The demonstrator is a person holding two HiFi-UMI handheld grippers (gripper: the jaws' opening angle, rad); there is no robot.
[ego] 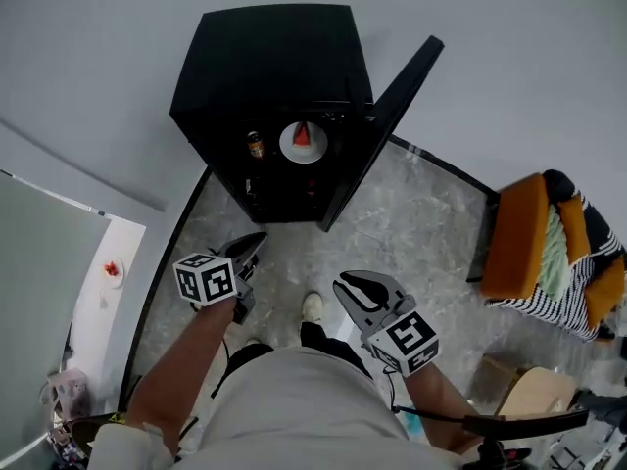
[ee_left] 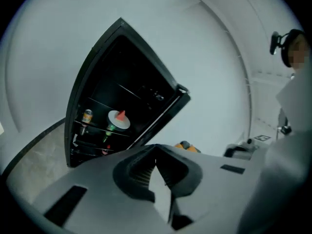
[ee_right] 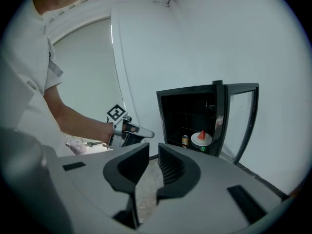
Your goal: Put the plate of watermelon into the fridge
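Already the plate (ego: 303, 147) w/ its watermelon slice (ego: 303, 133) sits on a shelf inside the fridge (ego: 265, 57), just right of a can (ego: 255, 145). The door (ego: 392, 106) hangs open at the right. Near the person, the left gripper (ego: 257, 241) is pressed together & empty, and the right gripper (ego: 345, 284) shows a narrow gap w/ nothing in it. Both are well apart from the fridge. Risks, imo: door left open, so the job isn't finished. A hard shove to shut it could jolt the shelf & slide the plate or tip the slice. Jaws pushing on the thin door edge may slip off.
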